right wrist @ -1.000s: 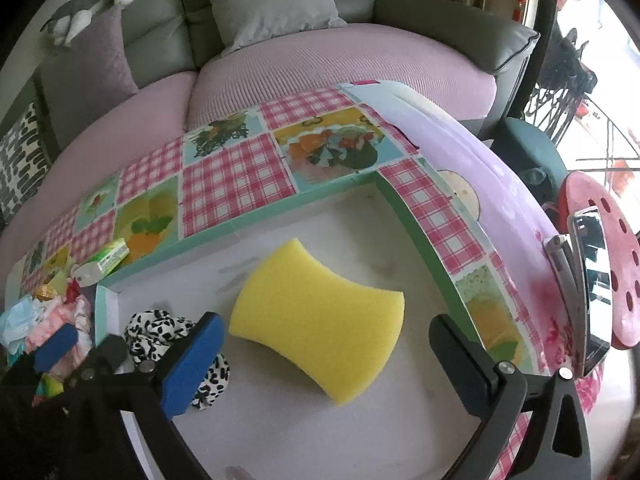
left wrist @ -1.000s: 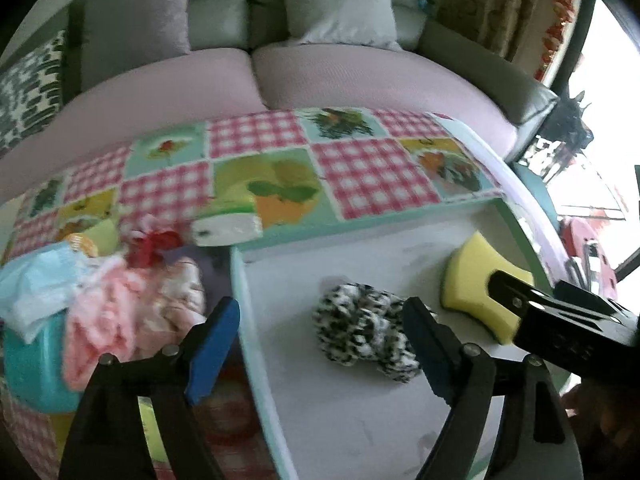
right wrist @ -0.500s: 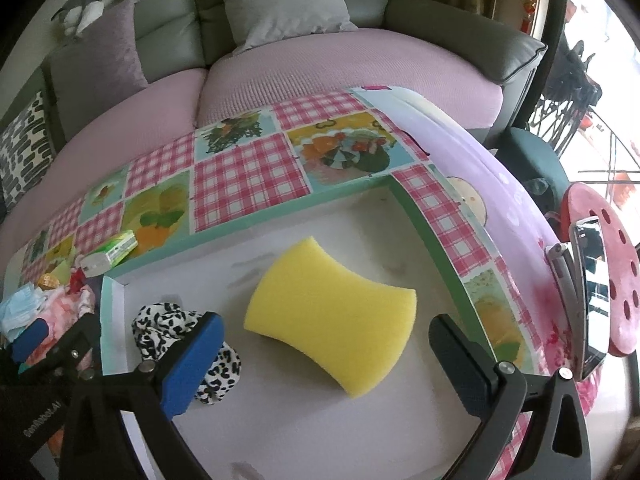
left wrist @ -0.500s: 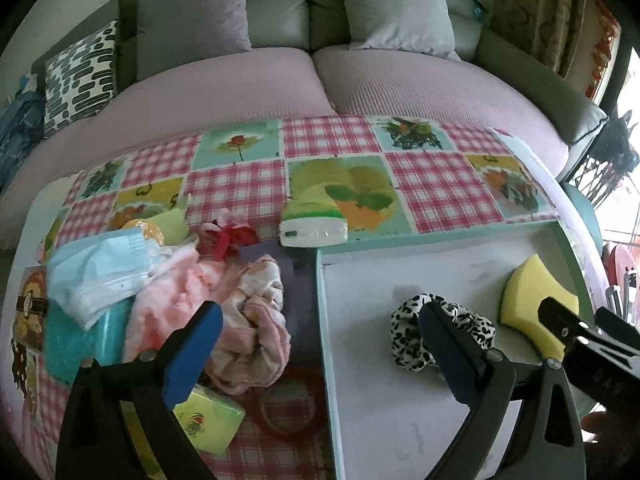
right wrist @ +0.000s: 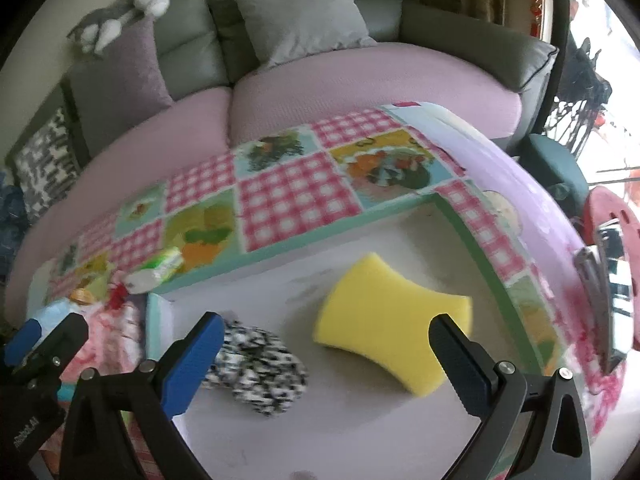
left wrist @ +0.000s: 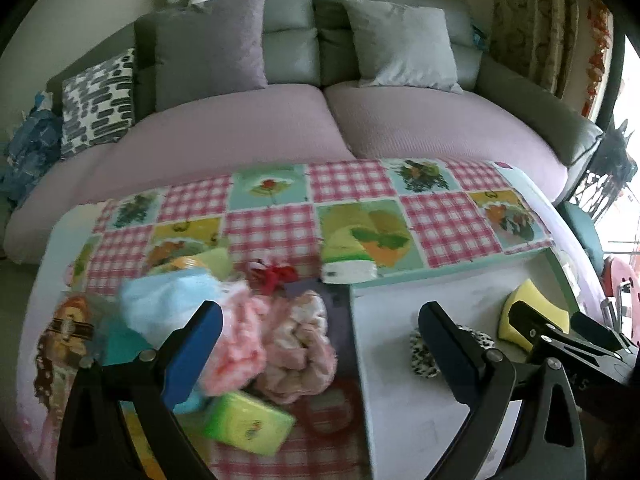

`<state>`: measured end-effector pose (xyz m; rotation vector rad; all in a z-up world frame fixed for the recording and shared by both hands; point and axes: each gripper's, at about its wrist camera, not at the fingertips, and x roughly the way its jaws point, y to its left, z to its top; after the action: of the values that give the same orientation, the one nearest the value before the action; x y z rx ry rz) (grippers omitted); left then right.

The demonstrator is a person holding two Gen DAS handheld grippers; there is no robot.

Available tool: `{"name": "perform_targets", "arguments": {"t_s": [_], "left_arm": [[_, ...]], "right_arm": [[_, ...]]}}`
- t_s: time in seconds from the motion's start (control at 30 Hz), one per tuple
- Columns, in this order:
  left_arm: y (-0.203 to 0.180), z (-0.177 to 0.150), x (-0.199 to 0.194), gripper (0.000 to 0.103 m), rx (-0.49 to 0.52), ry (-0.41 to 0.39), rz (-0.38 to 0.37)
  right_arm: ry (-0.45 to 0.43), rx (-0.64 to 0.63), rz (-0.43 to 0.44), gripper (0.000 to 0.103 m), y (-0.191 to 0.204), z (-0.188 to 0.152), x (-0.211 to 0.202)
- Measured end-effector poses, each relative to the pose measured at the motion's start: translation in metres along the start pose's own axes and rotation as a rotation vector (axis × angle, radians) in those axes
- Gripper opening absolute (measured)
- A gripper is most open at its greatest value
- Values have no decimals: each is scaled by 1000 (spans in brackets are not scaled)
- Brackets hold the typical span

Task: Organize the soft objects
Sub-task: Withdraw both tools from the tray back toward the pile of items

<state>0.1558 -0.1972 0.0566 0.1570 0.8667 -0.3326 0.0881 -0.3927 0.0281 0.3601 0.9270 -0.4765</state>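
Observation:
My left gripper (left wrist: 320,344) is open and empty above a pile of soft things: a pink fluffy cloth (left wrist: 240,344), a pale pink scrunchie (left wrist: 300,344) and a light blue mask (left wrist: 168,304). A white tray (left wrist: 400,412) with a green rim holds a black-and-white scrunchie (right wrist: 256,368) and a yellow sponge (right wrist: 392,320). My right gripper (right wrist: 328,348) is open and empty over the tray, above the sponge and scrunchie. It also shows in the left wrist view (left wrist: 560,332).
A green tissue pack (left wrist: 248,424), a green-white tube (left wrist: 348,264), a red bow (left wrist: 276,276) and a teal item (left wrist: 120,344) lie on the checked tablecloth (left wrist: 352,184). A pink-grey sofa (left wrist: 320,120) stands behind. A red stool (right wrist: 612,216) stands right.
My left gripper has moved left and back from the tray to above the pile. My right gripper has pulled back slightly. Both stay open.

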Motion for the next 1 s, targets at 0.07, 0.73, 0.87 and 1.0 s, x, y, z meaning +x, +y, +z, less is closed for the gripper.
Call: {"name": "perform_targets", "arguments": {"t_s": [0.07,0.73,0.87,1.0], "left_arm": [[12,4,-6,99,-10,4,18],[164,-8,-21,98,-315,65,117],[170,-9,-17,98,-343,76,82],[170,-10,-5,98,-352,108,30]], "right_arm": [[-10,7,38,103,5,-1,-2],[73,-146,233,103,120,-18,-1],[91,-171,240,103,139,-25,4],[106,-192,230,103,153,-31,9]]}}
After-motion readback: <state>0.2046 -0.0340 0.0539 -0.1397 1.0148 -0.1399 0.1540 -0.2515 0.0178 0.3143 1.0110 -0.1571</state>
